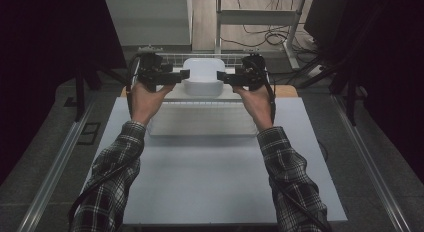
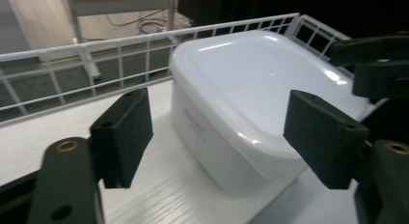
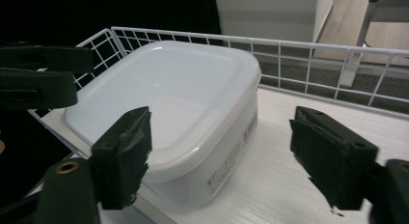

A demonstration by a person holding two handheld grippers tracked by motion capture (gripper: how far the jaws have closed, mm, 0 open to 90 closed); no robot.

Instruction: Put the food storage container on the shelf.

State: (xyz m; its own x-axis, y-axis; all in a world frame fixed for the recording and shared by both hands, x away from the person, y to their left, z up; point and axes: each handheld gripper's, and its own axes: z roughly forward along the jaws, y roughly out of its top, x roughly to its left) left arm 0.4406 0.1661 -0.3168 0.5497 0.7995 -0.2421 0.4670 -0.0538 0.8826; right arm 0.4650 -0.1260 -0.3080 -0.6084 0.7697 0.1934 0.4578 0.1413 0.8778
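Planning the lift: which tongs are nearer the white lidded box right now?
Neither clearly: the left tongs flank the white lidded box on its left, the right tongs on its right, both open and about equally close, not visibly gripping.

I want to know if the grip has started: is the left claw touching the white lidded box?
Apart. In the left gripper view, the left claw stands open, its pads either side of the white box, with a clear gap of shelf showing between.
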